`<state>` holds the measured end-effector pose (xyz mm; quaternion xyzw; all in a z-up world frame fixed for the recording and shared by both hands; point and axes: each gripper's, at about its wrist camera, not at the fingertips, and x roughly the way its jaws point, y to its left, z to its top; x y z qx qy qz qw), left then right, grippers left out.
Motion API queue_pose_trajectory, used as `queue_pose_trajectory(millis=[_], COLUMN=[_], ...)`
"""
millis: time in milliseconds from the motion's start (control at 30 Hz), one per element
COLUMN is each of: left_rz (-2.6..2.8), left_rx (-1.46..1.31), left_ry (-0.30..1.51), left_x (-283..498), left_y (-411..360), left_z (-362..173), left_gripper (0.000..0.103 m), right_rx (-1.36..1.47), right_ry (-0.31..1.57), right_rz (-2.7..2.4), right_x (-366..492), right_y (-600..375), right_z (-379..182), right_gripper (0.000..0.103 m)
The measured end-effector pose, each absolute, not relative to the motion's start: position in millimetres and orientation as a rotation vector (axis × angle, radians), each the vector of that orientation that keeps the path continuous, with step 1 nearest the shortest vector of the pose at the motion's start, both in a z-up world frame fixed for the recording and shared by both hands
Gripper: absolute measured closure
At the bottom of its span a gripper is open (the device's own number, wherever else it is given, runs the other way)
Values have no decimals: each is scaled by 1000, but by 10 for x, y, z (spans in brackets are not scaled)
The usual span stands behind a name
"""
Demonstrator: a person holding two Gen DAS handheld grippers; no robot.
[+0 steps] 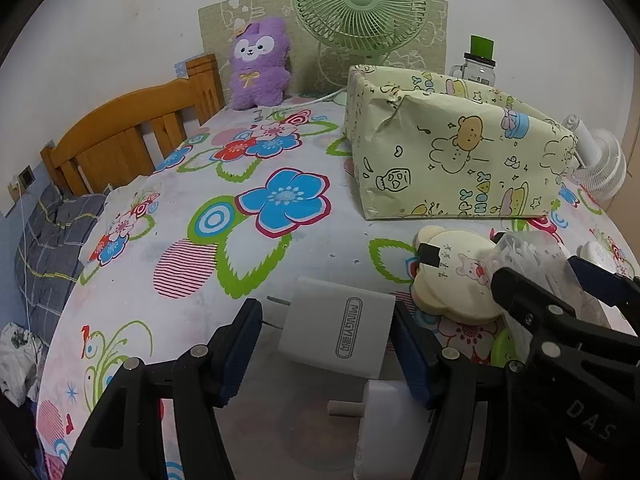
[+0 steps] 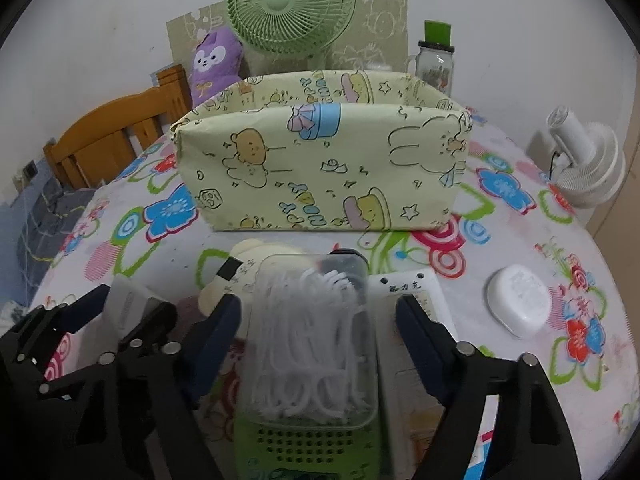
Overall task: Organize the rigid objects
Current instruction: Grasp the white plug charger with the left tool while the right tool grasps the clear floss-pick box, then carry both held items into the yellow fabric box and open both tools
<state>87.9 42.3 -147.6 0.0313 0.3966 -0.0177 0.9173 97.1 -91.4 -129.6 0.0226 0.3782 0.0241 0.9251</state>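
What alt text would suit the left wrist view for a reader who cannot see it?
The left gripper has its jaws shut on a white MINGYI charger above a floral tablecloth. Behind stand a cartoon-print storage box, a purple plush toy and a green fan; the right gripper enters at right.

I read "MINGYI" in an outlined oval on the white charger (image 1: 338,330). The black arm of the right tongs (image 1: 532,272) carries the letters "DAS", and the paper-wrapped box (image 1: 460,160) shows partial lettering like "PPY" and "HDAY"; the Chinese characters on the cream bear-shaped item (image 1: 452,276) and the white card (image 2: 408,292) are too small for me to read.
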Motion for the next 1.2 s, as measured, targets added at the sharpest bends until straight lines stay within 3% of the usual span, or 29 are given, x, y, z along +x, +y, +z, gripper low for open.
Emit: queue_pose_trajectory(millis=[133,1200], left_rz=[-47,-78], left_rx=[58,46], left_ry=[820,767], left_x=[877,682], left_y=[398,52], left_z=[-1479,-1110], left_gripper=[36,37], right_rx=[34,67], right_ry=[769,682], right_rz=[54,15], right_x=[958,697], right_y=[-893,-1277], right_z=[-1286,-944], right_gripper=[44,45])
